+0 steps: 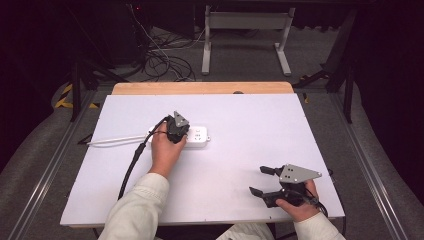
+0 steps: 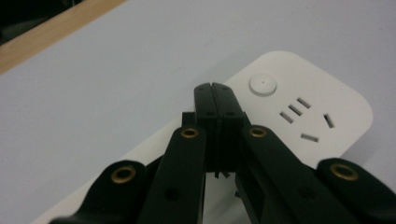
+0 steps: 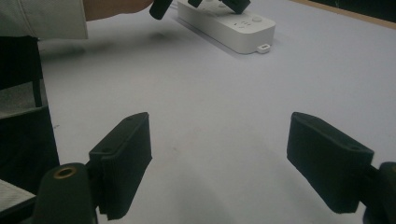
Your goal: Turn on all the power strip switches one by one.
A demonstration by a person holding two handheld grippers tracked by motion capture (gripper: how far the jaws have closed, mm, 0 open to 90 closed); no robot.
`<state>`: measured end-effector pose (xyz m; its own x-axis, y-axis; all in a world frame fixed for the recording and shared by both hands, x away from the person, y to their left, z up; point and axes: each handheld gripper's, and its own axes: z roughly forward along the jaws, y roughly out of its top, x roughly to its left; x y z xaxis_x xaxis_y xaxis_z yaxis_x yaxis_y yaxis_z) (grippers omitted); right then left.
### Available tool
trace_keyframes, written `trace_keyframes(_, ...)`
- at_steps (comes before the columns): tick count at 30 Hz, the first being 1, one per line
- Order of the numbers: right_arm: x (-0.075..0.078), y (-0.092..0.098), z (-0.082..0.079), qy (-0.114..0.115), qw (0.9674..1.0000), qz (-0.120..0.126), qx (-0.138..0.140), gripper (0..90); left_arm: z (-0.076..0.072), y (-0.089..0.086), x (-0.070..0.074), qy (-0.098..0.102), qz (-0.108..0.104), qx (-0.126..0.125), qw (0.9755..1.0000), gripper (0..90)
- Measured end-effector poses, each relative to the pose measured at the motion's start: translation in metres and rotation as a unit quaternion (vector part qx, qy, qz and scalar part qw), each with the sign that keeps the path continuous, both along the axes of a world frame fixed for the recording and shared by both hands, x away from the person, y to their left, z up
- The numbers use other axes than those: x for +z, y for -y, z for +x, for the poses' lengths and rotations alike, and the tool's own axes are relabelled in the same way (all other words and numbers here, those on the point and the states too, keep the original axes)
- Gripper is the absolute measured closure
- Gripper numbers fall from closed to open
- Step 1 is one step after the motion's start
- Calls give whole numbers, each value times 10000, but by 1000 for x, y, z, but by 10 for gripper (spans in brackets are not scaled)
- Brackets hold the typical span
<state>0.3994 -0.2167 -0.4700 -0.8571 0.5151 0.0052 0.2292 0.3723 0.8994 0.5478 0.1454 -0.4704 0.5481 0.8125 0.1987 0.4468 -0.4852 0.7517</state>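
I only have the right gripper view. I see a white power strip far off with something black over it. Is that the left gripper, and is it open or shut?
Observer: It is the left gripper, and the left gripper view shows its jaws pressed together, shut, with nothing between them.
Operator: Where on the power strip is it?
Observer: In the left gripper view its tips sit over the power strip beside the round button, with the socket slots to the side.
Operator: Does the strip have a cord?
Observer: Yes, the high view shows a white cord running from the strip toward the table's left edge.
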Motion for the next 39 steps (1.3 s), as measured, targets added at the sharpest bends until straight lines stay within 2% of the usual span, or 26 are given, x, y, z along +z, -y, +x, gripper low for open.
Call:
trace_keyframes(2, 0, 0, 0, 1, 10000, -8, -1, 224, -2, 9, 1, 137, 508, -30, 9986, 900)
trace_keyframes(3, 0, 0, -1, 0, 10000, -5, 0, 223, -2, 11, 1, 168, 584, -7, 9982, 900)
trace_keyframes(4, 0, 0, -1, 4, 10000, 5, 3, 223, -1, 9, 1, 91, 412, 47, 9991, 900)
trace_keyframes(5, 0, 1, -1, -1, 10000, 8, -4, 223, 1, 4, 0, -16, 112, 80, 9999, 900)
trace_keyframes(6, 0, 1, -1, -2, 10000, 11, -1, 223, 2, 0, 0, -80, -59, 71, 9999, 900)
trace_keyframes(9, 0, 2, -1, 5, 10000, 21, 13, 222, 2, -4, -2, -83, -266, 110, 9996, 900)
trace_keyframes(13, 0, 1, -1, 0, 10000, 14, 11, 222, 4, -6, -2, -159, -390, 127, 9990, 900)
trace_keyframes(15, 1, 1, -2, 19, 10000, 12, 23, 222, 4, -4, 0, -186, -344, 138, 9991, 900)
trace_keyframes(16, 1, 1, -2, 16, 10000, 26, 13, 222, 5, -4, 3, -202, -318, 93, 9992, 900)
trace_keyframes(18, 1, 1, -1, 14, 10000, 30, -5, 222, 6, -5, 11, -337, -446, 108, 9984, 900)
trace_keyframes(20, 1, 1, -1, 23, 10000, 44, -18, 222, 6, -6, 21, -255, -615, -6, 9978, 900)
trace_keyframes(24, 1, 1, 0, 23, 10000, 31, -15, 221, 5, -1, 36, -136, -649, -234, 9975, 900)
trace_keyframes(25, 1, 1, 0, 18, 10000, 26, -14, 221, 4, 1, 37, -169, -672, -285, 9972, 900)
trace_keyframes(29, 2, 2, -2, 34, 10000, 41, -20, 221, 6, 5, 35, -246, -753, -388, 9961, 900)
trace_keyframes(32, 2, 2, -1, 32, 10000, 49, -11, 220, 7, 9, 29, -339, -706, -422, 9960, 900)
trace_keyframes(39, 1, 1, -1, 23, 10000, 45, -6, 221, 9, 17, 19, -402, -618, -541, 9958, 900)
